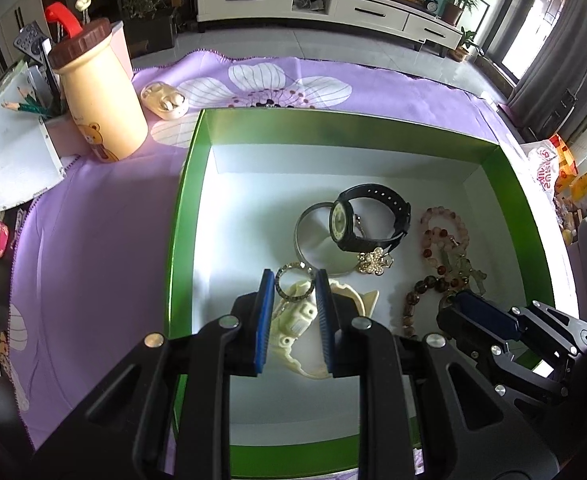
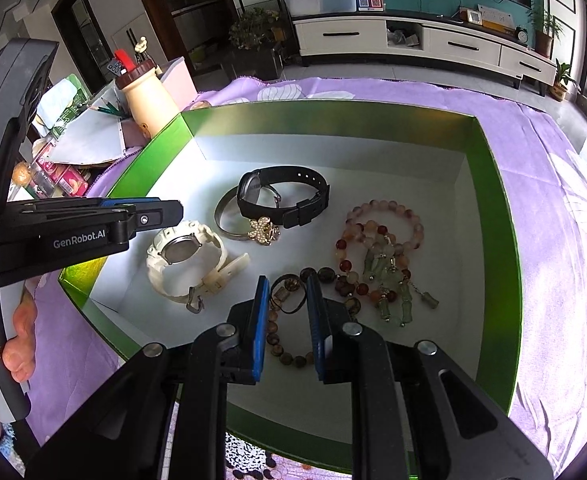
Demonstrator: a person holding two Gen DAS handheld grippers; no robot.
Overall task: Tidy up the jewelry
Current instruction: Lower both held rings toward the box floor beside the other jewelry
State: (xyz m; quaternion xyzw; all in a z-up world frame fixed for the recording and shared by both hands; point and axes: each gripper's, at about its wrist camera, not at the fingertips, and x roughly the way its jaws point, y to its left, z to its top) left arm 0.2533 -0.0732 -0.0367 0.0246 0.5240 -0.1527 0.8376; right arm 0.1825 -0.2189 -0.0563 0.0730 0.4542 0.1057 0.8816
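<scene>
A green box (image 1: 181,216) (image 2: 493,184) with a white floor holds the jewelry. My left gripper (image 1: 295,280) is shut on a small sparkly ring (image 1: 293,282), held above a white watch (image 1: 293,320) (image 2: 185,256). My right gripper (image 2: 287,286) is shut on a thin dark ring (image 2: 289,298) above a brown bead bracelet (image 2: 281,344). A black watch (image 1: 369,216) (image 2: 281,196), silver bangle (image 1: 305,236) (image 2: 225,216), pearl flower brooch (image 1: 373,262) (image 2: 263,232), pink bead bracelet (image 1: 445,224) (image 2: 385,220) and green charms (image 2: 393,296) lie inside.
The box sits on a purple floral cloth (image 1: 93,240) (image 2: 553,160). A cream bottle-shaped holder (image 1: 97,100) (image 2: 145,96), a pen organizer (image 1: 33,108) and an earbud case (image 1: 165,100) stand at the far left. Snack packets (image 1: 573,176) lie to the right.
</scene>
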